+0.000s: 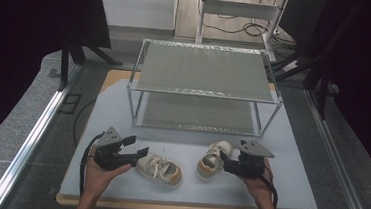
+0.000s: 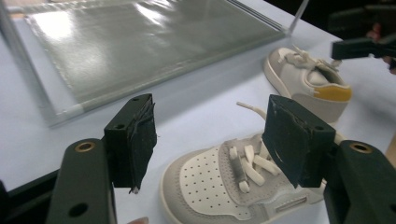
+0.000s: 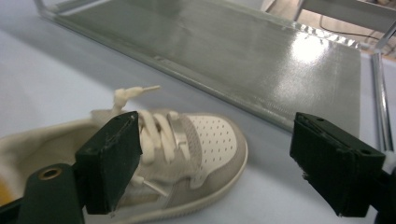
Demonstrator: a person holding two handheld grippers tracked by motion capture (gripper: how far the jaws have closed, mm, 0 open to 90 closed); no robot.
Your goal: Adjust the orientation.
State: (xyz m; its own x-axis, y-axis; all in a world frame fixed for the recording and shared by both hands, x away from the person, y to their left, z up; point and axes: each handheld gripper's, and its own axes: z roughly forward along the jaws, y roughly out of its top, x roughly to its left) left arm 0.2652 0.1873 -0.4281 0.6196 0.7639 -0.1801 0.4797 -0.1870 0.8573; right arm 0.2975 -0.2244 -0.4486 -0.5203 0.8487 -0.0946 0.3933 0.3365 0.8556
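Two small grey-and-white sneakers with white laces lie on the pale tabletop in front of a rack. The left shoe (image 1: pixel 161 169) (image 2: pixel 210 191) has its toe toward my left gripper (image 1: pixel 137 147) (image 2: pixel 212 135), which is open just short of it, jaws wide and nothing between the pads. The right shoe (image 1: pixel 213 158) (image 3: pixel 205 140), with a yellow heel patch (image 2: pixel 331 92), lies under my right gripper (image 1: pixel 224 161) (image 3: pixel 224 158). That gripper is open too, one pad (image 3: pixel 114 158) over the laces and the other well off the shoe's side.
A two-level metal-framed rack (image 1: pixel 204 93) with grey shelves stands mid-table behind the shoes; its lower shelf (image 3: pixel 233 51) (image 2: pixel 140 42) is close ahead of both grippers. The person's hands come in over the table's front edge (image 1: pixel 185 207). Cables lie on the floor beyond.
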